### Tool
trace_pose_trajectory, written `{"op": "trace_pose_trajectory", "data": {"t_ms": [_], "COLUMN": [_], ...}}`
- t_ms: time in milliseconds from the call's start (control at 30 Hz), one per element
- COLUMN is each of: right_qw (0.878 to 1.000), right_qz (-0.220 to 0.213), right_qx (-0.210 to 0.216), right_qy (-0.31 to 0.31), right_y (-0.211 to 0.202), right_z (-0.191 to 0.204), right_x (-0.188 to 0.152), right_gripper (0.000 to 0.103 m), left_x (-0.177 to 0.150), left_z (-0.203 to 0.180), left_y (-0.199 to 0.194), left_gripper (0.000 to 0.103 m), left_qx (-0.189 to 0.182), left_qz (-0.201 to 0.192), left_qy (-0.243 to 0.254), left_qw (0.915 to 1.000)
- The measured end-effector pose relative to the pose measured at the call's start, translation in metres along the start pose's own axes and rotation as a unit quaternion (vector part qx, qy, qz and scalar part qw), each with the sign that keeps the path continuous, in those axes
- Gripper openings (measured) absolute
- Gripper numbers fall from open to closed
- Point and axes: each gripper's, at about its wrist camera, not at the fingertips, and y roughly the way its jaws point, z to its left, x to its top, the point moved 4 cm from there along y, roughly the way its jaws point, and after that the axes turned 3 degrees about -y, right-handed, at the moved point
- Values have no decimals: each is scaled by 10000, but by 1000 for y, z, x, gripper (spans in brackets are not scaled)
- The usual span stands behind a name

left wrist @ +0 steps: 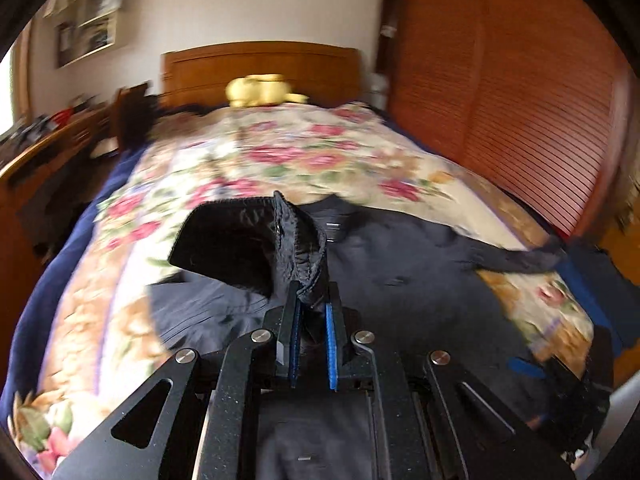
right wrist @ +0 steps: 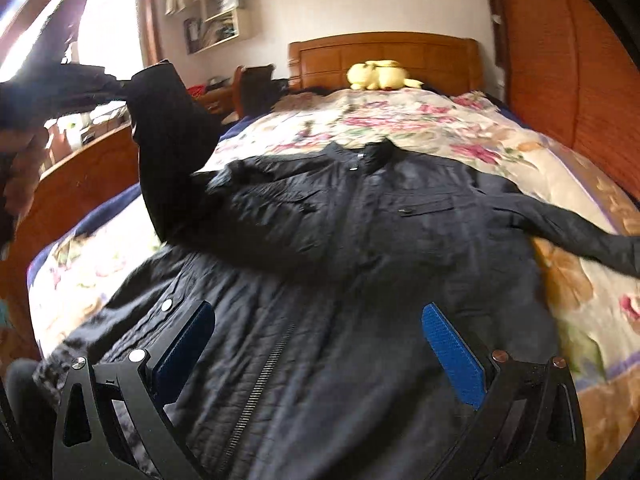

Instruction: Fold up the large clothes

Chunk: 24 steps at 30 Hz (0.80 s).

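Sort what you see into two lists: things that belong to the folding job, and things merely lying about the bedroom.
Job:
dark jacket
its raised sleeve, cuff clamped in the left gripper
right gripper, open over the jacket

Lying about:
yellow plush toy
floral bedspread
wall shelf

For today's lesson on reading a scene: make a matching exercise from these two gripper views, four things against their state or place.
Things:
1. left gripper
2. right gripper
3. jacket
4. yellow plush toy

States:
A. spread front-up on the floral bedspread
B. lying by the headboard
C. shut on the jacket's sleeve cuff
D. open, above the jacket

Pairs: 1-C, 2-D, 3-A, 4-B
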Motion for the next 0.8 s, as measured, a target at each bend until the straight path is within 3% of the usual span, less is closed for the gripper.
{"op": "trace_pose_trajectory", "data": {"t_ms": [167,333,467,800], "right_qw": [9992,9978,9978,9990], "right_qz": [176,302,265,27], "right_qx": [-303,-480,-456,-404], "right_qy": [213,357,390,-163], "right_y": [-9,-19,-30,-35], "right_z": [-35,-54,-47,-16], "right_x": [-21,-41,-36,3], "right_gripper": [103,103,103,103], "left_x": [-18,-49,-72,-114], "left_z": [-45,-65,-61,-10], "left_y": [11,3,-11,-24], "left_gripper": [13,33,36,37], "left_qx": [-90,-262,-97,-154], "left_qz": [180,124,-41,-84], "left_qy": [390,584,741,285], "left_qw": [9990,9979,9972,9994]}}
